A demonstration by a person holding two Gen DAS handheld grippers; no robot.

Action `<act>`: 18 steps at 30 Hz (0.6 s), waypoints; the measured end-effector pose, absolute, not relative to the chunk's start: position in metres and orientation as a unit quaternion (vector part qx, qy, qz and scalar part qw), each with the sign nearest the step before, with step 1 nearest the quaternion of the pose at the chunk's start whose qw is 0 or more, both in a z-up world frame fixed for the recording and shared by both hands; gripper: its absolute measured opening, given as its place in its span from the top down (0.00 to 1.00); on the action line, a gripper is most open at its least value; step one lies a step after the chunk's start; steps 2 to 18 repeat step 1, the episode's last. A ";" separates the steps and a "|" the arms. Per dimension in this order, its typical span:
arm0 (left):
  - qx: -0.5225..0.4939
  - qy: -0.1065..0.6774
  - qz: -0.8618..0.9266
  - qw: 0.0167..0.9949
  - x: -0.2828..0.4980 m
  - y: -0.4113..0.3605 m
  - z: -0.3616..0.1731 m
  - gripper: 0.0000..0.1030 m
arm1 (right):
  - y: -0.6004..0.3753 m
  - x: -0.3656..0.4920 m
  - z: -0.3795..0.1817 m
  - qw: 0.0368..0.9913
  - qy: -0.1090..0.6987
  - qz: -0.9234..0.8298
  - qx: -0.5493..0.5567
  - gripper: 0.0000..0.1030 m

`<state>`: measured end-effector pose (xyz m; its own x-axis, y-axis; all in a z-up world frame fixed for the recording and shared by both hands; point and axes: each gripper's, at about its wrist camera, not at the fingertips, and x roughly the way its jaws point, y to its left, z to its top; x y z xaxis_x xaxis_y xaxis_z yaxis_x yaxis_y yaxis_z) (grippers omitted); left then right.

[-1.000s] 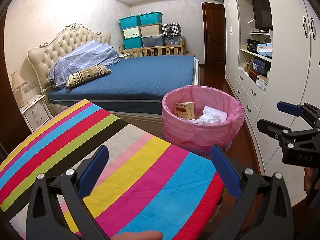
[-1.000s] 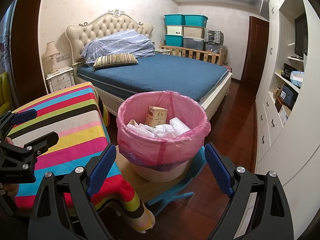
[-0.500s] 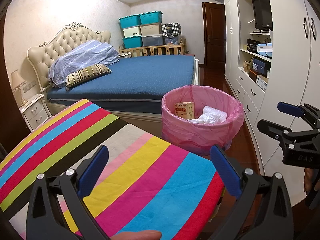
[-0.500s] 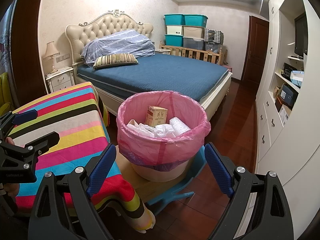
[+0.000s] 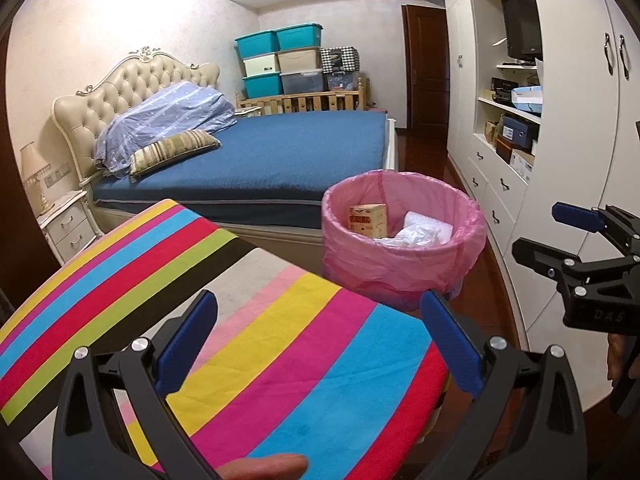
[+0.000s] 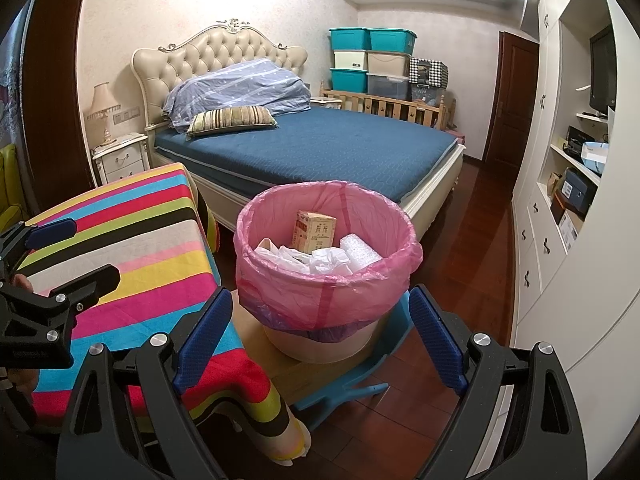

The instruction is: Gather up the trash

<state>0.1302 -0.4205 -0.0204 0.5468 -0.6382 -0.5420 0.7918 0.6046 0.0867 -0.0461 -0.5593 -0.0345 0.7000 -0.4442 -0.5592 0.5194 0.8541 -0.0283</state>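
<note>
**A:** Trash bins in view?
**B:** One trash bin (image 6: 328,280). Contents: one carton (image 6: 314,230), one bubble-wrap roll (image 6: 360,250).
**A:** Storage crates behind the bed (image 6: 320,148)?
**B:** Six: three teal crates (image 6: 349,38), two beige crates (image 6: 350,60), one grey crate (image 6: 387,85).
**A:** On the bed?
**B:** One striped cushion (image 6: 232,119), one blue duvet (image 6: 240,84).
**A:** Grippers?
**B:** Two: left gripper (image 5: 320,308), right gripper (image 6: 320,300).
</note>
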 end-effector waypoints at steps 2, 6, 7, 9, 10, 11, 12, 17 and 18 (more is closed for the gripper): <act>0.161 0.237 -0.409 0.866 0.132 -0.417 -0.020 0.05 | -0.558 -0.045 -0.035 0.920 0.286 -0.259 0.065 0.18; 0.161 0.237 -0.409 0.866 0.132 -0.417 -0.020 0.05 | -0.558 -0.045 -0.035 0.920 0.286 -0.259 0.065 0.18; 0.161 0.237 -0.409 0.866 0.132 -0.417 -0.020 0.05 | -0.558 -0.045 -0.035 0.920 0.286 -0.259 0.065 0.18; 0.161 0.237 -0.409 0.866 0.132 -0.417 -0.020 0.05 | -0.558 -0.045 -0.035 0.920 0.286 -0.259 0.065 0.18; 0.161 0.237 -0.409 0.866 0.132 -0.417 -0.020 0.05 | -0.558 -0.045 -0.035 0.920 0.286 -0.259 0.065 0.18; 0.161 0.237 -0.409 0.866 0.132 -0.417 -0.020 0.05 | -0.558 -0.045 -0.035 0.920 0.286 -0.259 0.065 0.18; 0.161 0.237 -0.409 0.866 0.132 -0.417 -0.020 0.05 | -0.558 -0.045 -0.035 0.920 0.286 -0.259 0.065 0.18; 0.161 0.237 -0.409 0.866 0.132 -0.417 -0.020 0.05 | -0.558 -0.045 -0.035 0.920 0.286 -0.259 0.065 0.18; 0.161 0.237 -0.409 0.866 0.132 -0.417 -0.020 0.05 | -0.558 -0.045 -0.035 0.920 0.286 -0.259 0.065 0.18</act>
